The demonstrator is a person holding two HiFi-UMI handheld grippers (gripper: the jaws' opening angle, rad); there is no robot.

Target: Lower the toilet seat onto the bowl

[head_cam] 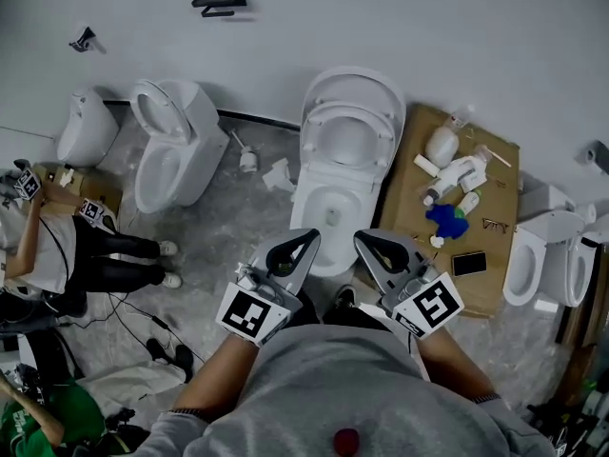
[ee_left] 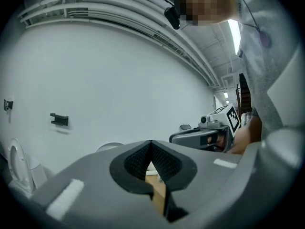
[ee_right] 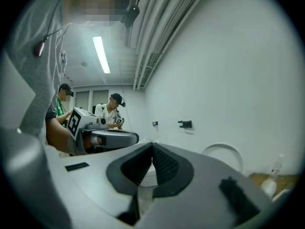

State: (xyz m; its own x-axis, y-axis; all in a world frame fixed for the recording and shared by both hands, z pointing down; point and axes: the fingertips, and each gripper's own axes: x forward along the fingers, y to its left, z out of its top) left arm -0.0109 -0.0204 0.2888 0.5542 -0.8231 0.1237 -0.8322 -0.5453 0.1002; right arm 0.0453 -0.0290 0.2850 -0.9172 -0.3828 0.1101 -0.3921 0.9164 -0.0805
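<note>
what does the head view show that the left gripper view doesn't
Only the head view: the bowl with its seat raised, the bottles and a phone beside it.
Only the left gripper view: ceiling pipes and a light.
Both: the white wall, the black bracket on it, and the right gripper.

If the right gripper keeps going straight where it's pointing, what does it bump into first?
Probably the raised toilet seat straight ahead. Nothing shows between it and the right gripper. Depth is hard to judge, so it might meet the bowl first.
</note>
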